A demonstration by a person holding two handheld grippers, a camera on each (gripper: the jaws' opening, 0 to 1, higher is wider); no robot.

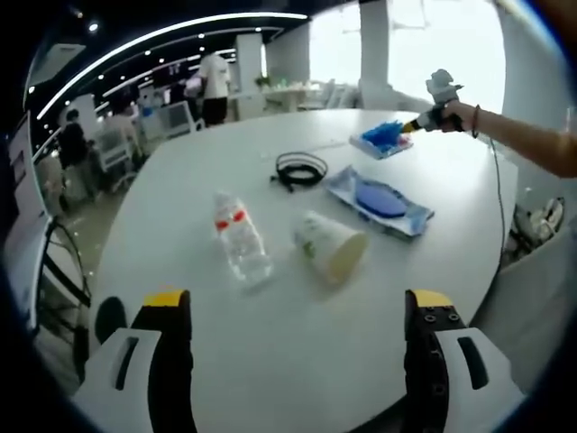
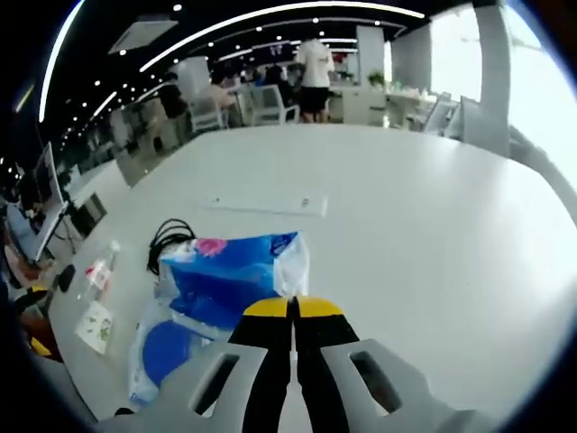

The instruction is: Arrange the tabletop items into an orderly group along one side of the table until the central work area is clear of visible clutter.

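Currently the right tool (image 2: 290, 308), jaws pressed together on the blue tissue pack (image 2: 230, 280), drags it aside; next, the spread left tool (image 1: 297, 311) needs the paper cup (image 1: 331, 246) at 12 o'clock.

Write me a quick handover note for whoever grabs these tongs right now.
Left tongs: open, empty, hovering at the near table edge.
Right tongs: shut on the blue tissue pack, out at the far side of the table.
Lying mid-table: clear water bottle, tipped paper cup, blue wipes packet, coiled black cable.
Done: tissue pack gripped.
Left: place it along one side, then group the bottle, cup, packet and cable beside it.
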